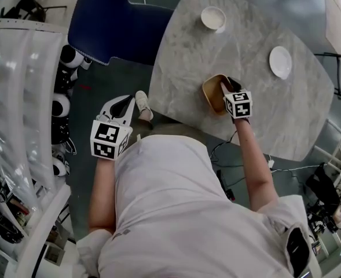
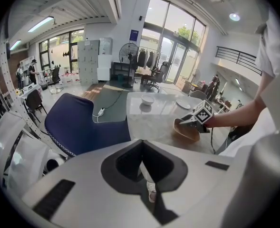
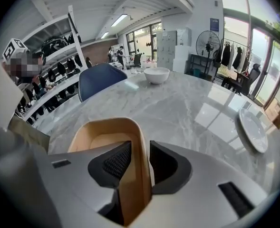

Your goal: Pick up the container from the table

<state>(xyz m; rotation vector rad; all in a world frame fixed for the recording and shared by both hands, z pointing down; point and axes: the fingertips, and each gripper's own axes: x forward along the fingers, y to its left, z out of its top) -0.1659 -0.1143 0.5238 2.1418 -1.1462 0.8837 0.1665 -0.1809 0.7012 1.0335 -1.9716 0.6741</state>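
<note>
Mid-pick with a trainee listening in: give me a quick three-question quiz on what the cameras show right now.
1. Multiple choice: what stands between the jaws of the right claw?
A) one wall of the tan rounded-square container
B) a spoon
C) nothing
2. True or false: the left claw rests on the grey marble table.
3. Fill in: besides the container, the table carries ___ white dishes.

Key
1. A.
2. False: it hangs beside the table, over the floor, jaws together and empty.
3. Two: a round white bowl and a flat white plate.
</note>
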